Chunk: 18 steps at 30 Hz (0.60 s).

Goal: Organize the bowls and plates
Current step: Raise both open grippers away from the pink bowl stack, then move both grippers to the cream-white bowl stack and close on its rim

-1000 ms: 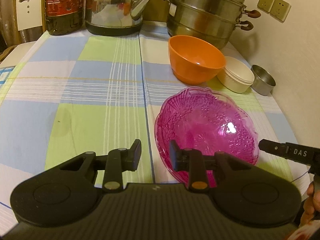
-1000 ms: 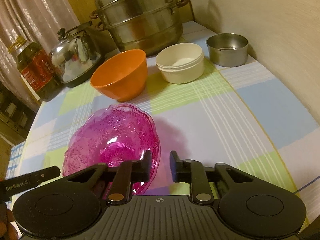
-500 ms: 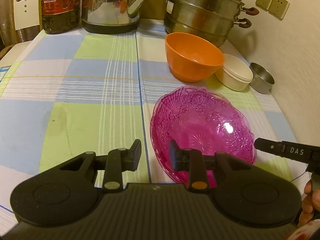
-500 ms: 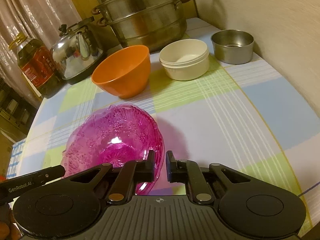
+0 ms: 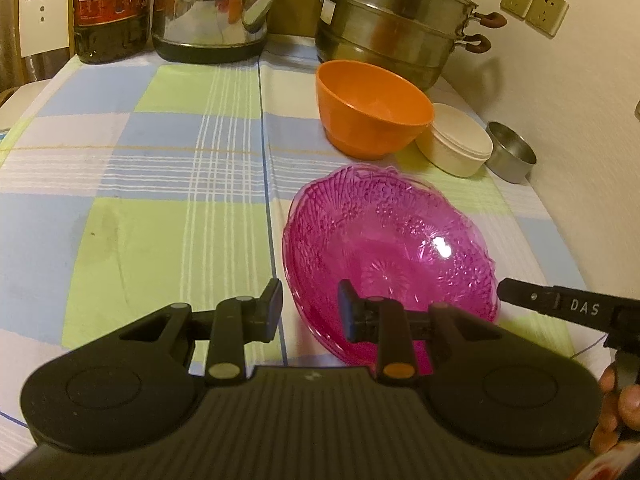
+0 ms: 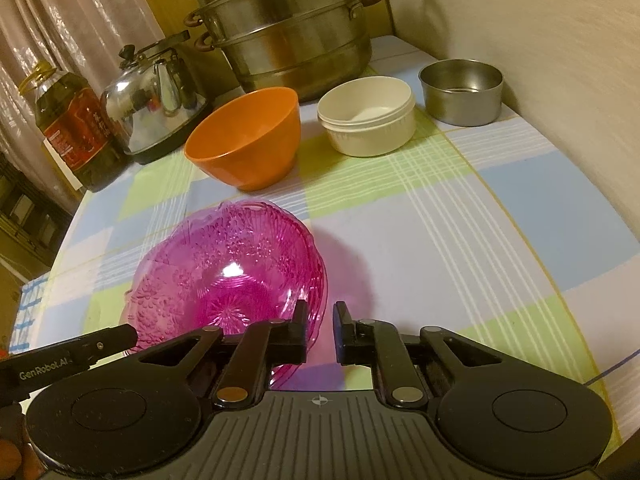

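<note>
Since a second ago the right gripper point(image 6: 320, 326) has narrowed its fingers around the near right rim of the pink glass bowl point(image 6: 228, 276), and the gap between them is now small, though whether the pads actually pinch the rim I cannot tell. Its left finger sits inside the bowl's edge and its right finger just outside it. The left gripper point(image 5: 308, 310) has edged forward a little and holds its fingers well apart, open. Its right finger overlaps the near left part of the pink glass bowl point(image 5: 390, 252), while its left finger hangs over the checked tablecloth point(image 5: 132, 208) beside the rim. From the left wrist view the tip of the right gripper point(image 5: 516, 292) meets the bowl's right edge; from the right wrist view the left gripper point(image 6: 120, 334) reaches its near left edge.

The bowl rests on the cloth, directly ahead of both grippers. Beyond it stands the orange bowl point(image 6: 248, 136), apart from the pink one. To its right sits the cream bowl point(image 6: 368, 114), and further right, near the wall, the small steel bowl point(image 6: 460, 90). Behind these rise the stacked steel steamer point(image 6: 288, 28), the kettle point(image 6: 154, 100) to its left and the oil bottle point(image 6: 70, 128) at the far left.
</note>
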{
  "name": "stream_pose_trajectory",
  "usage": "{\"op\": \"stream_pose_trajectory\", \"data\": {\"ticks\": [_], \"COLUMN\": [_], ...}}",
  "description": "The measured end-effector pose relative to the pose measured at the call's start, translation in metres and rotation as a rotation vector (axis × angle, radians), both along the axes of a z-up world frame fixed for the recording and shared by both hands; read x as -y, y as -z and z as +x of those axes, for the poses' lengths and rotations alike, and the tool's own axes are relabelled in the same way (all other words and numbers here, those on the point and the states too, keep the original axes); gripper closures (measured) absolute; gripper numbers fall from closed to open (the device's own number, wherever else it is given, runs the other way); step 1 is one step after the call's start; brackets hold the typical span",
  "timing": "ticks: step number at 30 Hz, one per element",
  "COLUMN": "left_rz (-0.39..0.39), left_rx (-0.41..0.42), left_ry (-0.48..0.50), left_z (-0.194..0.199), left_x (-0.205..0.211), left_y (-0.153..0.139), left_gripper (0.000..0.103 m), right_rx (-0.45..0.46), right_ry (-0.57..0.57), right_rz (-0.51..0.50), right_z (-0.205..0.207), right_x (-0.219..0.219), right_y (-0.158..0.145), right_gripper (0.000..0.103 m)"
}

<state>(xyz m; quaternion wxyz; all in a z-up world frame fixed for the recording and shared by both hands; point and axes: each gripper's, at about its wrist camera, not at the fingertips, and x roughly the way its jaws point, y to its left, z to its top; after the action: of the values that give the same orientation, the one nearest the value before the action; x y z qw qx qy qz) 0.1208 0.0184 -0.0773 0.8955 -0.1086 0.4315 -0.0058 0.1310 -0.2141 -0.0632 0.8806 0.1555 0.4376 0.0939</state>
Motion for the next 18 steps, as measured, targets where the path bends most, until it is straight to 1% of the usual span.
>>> {"op": "stream_pose_trajectory", "data": {"ticks": [2,4,6,12,18], "left_rz": [-0.004,-0.007,-0.005,0.001,0.006], "left_rx": [-0.005,-0.008,-0.008,0.019,0.051], "left_ry": [-0.002,-0.004,-0.007,-0.008,0.015], "left_z": [0.000,0.000,-0.001,0.000,0.007], "left_x": [0.000,-0.001,-0.002,-0.001,0.005], "left_y": [0.002,0.003,0.003,-0.008,-0.024], "left_gripper": [0.077,0.077,0.077,0.077,0.077], "right_rx": [-0.001,-0.005,-0.004,0.005,0.014], "right_ry": [0.000,0.001,0.003,0.016,0.033], "right_rz": [-0.003,-0.004,-0.001,0.004,0.002], "right_z": [0.000,0.000,-0.001,-0.002,-0.001], "right_x": [0.000,0.001,0.001,0.005,0.012], "right_y": [0.000,0.001,0.001,-0.004,-0.010], "right_gripper": [0.085,0.070,0.062,0.061,0.061]}}
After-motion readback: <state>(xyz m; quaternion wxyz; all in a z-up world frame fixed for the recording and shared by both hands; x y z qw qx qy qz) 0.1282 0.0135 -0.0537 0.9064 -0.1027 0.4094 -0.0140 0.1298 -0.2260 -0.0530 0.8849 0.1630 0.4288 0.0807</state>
